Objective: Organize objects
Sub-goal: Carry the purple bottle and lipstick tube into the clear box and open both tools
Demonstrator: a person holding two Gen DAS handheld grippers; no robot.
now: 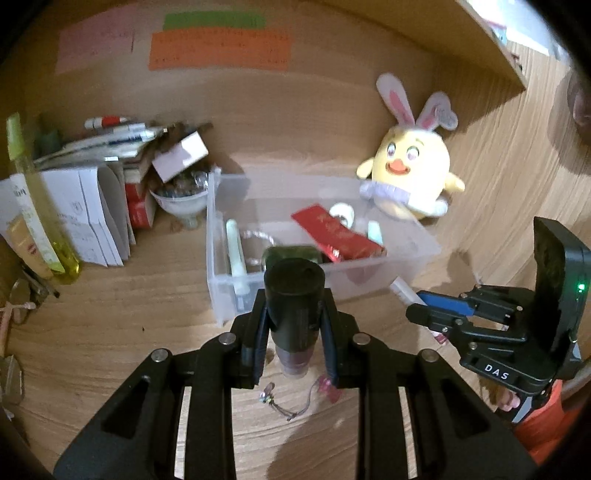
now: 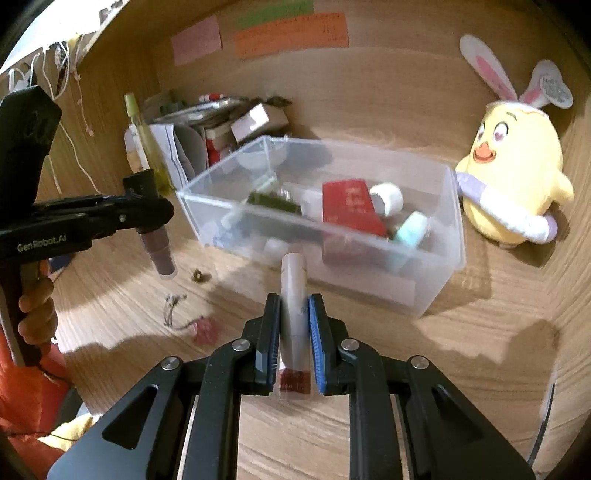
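bin rim (image 2: 314, 218) near, bare desk (image 2: 461, 350) beside

One clear plastic bin (image 2: 436, 254) near back of desk (image 1: 110, 332). One yellow chick plush (image 2: 513, 177) at back right corner. Three coloured paper notes on back wall: pink (image 2: 195, 38), green (image 2: 275, 9), orange (image 2: 291, 33). Two grippers: left (image 1: 295, 321) with dark bottle (image 1: 295, 299), right (image 2: 294, 328) with white tube (image 2: 293, 295). One yellow-green spray bottle (image 1: 33, 206), back left.
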